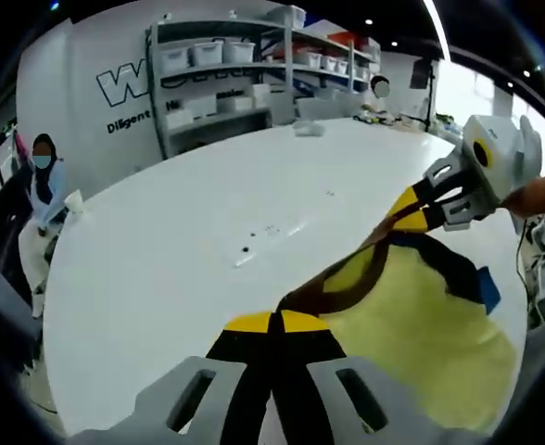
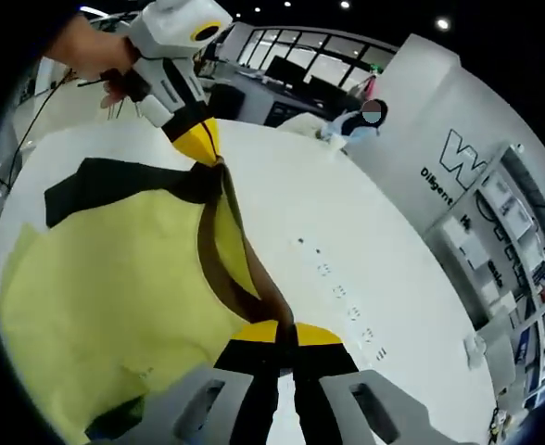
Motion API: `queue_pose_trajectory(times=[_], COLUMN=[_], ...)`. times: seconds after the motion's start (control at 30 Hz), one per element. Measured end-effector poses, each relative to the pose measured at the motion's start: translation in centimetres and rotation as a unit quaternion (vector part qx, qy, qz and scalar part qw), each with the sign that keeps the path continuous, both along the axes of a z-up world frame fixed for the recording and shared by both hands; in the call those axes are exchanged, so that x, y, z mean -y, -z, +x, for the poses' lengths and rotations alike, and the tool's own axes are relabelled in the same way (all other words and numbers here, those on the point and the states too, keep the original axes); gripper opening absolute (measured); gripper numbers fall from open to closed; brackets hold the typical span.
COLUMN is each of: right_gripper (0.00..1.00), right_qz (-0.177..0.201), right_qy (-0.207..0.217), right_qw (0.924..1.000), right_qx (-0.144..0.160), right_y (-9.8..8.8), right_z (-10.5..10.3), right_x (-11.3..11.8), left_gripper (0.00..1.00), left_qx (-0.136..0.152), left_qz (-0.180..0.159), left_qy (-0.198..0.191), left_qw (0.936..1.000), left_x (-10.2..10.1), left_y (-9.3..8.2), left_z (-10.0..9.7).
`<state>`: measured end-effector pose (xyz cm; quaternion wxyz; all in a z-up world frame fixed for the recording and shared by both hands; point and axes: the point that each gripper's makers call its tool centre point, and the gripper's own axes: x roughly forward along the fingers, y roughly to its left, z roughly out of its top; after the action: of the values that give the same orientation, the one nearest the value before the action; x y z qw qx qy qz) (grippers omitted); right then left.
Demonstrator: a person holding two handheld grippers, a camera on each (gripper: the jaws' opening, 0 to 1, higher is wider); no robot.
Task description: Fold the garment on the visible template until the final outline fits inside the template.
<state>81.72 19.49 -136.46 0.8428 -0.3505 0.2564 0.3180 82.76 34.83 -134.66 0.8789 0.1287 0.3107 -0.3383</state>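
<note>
left gripper view:
left gripper (image 1: 274, 323): jaws clenched on the brown collar edge of the garment, yellow tips together at bottom centre
garment (image 1: 421, 324): yellow with brown collar band and dark trim, lying on the white table (image 1: 180, 260), lower right of view; collar stretched taut between both grippers
right gripper (image 1: 419, 211): enters from the right, tips pinched on the far end of the collar, a hand (image 1: 541, 193) behind it
blue patch (image 1: 488, 289): at garment's right edge, cannot tell what it is
background: shelves (image 1: 245, 65) with bins, seated person (image 1: 43, 185) at left

right gripper view:
right gripper (image 2: 285, 334): tips closed tight on collar edge
garment (image 2: 106, 287): spread flat left of the jaws, dark sleeve at upper left
left gripper (image 2: 203, 139): top of view, gripping collar, hand (image 2: 92, 51) holding it
table (image 2: 374, 250): small dark marks right of garment
</note>
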Motion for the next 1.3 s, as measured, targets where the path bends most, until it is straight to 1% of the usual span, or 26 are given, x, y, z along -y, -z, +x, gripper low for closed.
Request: queue_pose_trajectory(times=[0.07,0.17,0.23,0.33,0.4,0.43,0.47,0.5,0.57,0.63,0.67,0.7,0.8,0.83,0.87,1.0,1.07,1.1,1.13,1.2,1.3], right_gripper=[0.00,0.00,0.00,0.00,0.00,0.00,0.00,0.00,0.00,0.00,0.03,0.05,0.09,0.10,0.12,0.14,0.14,0.14,0.14,0.15,0.18], right_qz=[0.001,0.007,0.009,0.014,0.016,0.019,0.022,0.031,0.029,0.040,0.051,0.059,0.069,0.070,0.070,0.070,0.077,0.082,0.081,0.080,0.087], right_qy=[0.003,0.013,0.015,0.016,0.013,0.015,0.017,0.011,0.017,0.024,0.030,0.036,0.038,0.039,0.040,0.043,0.053,0.056,0.055,0.056,0.066], right_qw=[1.0000,0.9997,0.9995,0.9986,0.9988,0.9985,0.9982,0.9975,0.9969,0.9952,0.9937,0.9928,0.9922,0.9917,0.9913,0.9904,0.9886,0.9870,0.9871,0.9869,0.9837], right_qx=[-0.003,-0.020,-0.026,-0.048,-0.045,-0.050,-0.053,-0.062,-0.070,-0.086,-0.095,-0.098,-0.097,-0.100,-0.105,-0.112,-0.118,-0.126,-0.126,-0.129,-0.142], right_y=[0.5,1.4,1.9,3.1,3.4,3.5,3.6,3.9,4.3,4.8,5.0,4.9,4.7,4.8,4.9,5.1,5.2,5.3,5.3,5.5,5.9], right_z=[0.2,0.4,0.6,0.6,0.8,0.8,0.8,0.7,0.6,0.3,0.1,0.0,-0.4,-0.6,-0.9,-1.8,-2.3,-2.8,-3.0,-3.6,-4.6], right_x=[0.0,0.1,0.1,0.1,0.1,0.0,0.0,-0.3,-0.1,0.0,0.0,0.1,0.4,0.5,0.6,1.2,1.5,1.5,1.6,1.9,2.4], left_gripper=[0.03,0.03,0.03,0.03,0.03,0.03,0.03,0.03,0.03,0.03,0.03,0.03,0.03,0.03,0.03,0.04,0.08,0.11,0.15,0.22,0.26], left_qx=[-0.001,-0.006,-0.009,-0.014,-0.021,-0.025,-0.026,-0.025,-0.023,-0.021,-0.020,-0.018,-0.017,-0.004,0.000,-0.004,0.003,0.003,0.005,0.003,0.003], left_qz=[0.003,0.008,0.009,0.014,0.015,0.015,0.017,0.023,0.033,0.039,0.041,0.044,0.048,0.056,0.058,0.048,0.053,0.054,0.051,0.047,0.048], left_qy=[0.001,-0.001,-0.003,-0.006,-0.013,-0.016,-0.014,-0.011,-0.003,0.000,0.001,0.001,0.004,0.013,0.014,0.008,0.015,0.017,0.019,0.019,0.025], left_qw=[1.0000,1.0000,0.9999,0.9998,0.9996,0.9994,0.9994,0.9994,0.9992,0.9990,0.9989,0.9989,0.9987,0.9984,0.9982,0.9988,0.9984,0.9984,0.9985,0.9987,0.9985], left_x=[0.1,0.1,0.2,0.1,-0.1,-0.1,0.0,0.0,0.1,0.0,0.0,0.0,0.1,0.2,0.2,0.2,0.1,0.1,-0.1,-0.3,-0.8], left_y=[0.5,1.5,2.0,3.0,3.7,3.9,4.2,4.4,4.8,5.2,5.4,5.6,6.1,6.1,6.2,6.1,6.1,6.0,5.9,5.8,5.7], left_z=[0.2,0.6,0.7,0.9,1.1,1.1,1.1,1.1,1.1,1.2,1.3,1.4,1.3,1.4,1.4,1.3,1.2,1.1,1.2,0.9,-0.1])
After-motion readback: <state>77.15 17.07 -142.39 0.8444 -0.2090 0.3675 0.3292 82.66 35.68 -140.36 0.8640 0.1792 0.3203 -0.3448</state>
